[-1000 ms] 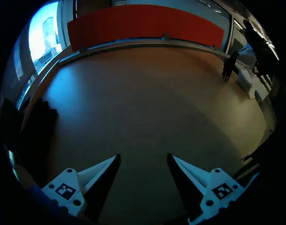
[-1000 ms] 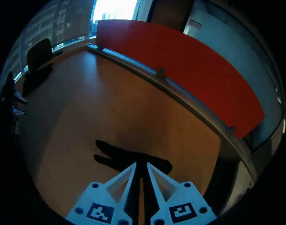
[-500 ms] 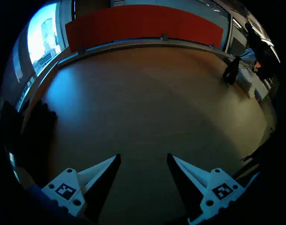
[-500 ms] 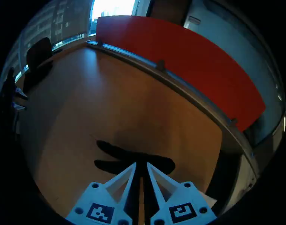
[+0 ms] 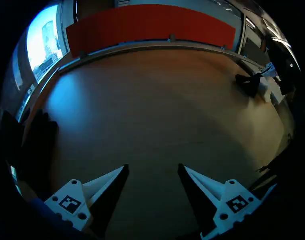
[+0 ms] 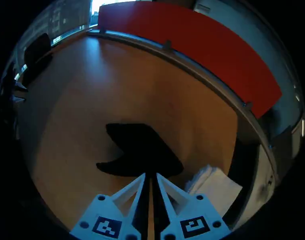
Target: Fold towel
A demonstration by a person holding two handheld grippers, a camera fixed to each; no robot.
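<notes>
Pinching a dark towel point(image 6: 142, 148) at its near edge, the right gripper point(image 6: 150, 176) has its fingers pressed together over the wooden table point(image 6: 92, 100). A white folded cloth point(image 6: 212, 185) lies just beside the towel. The left gripper point(image 5: 152, 168) hovers above the table, fingers spread wide.

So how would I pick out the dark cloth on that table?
Find the long wooden table backed by a red partition. Near one end, at the tips of the right gripper, the dark cloth is spread on the wood. It is flat and black, while the folded pile beside it is white.
</notes>
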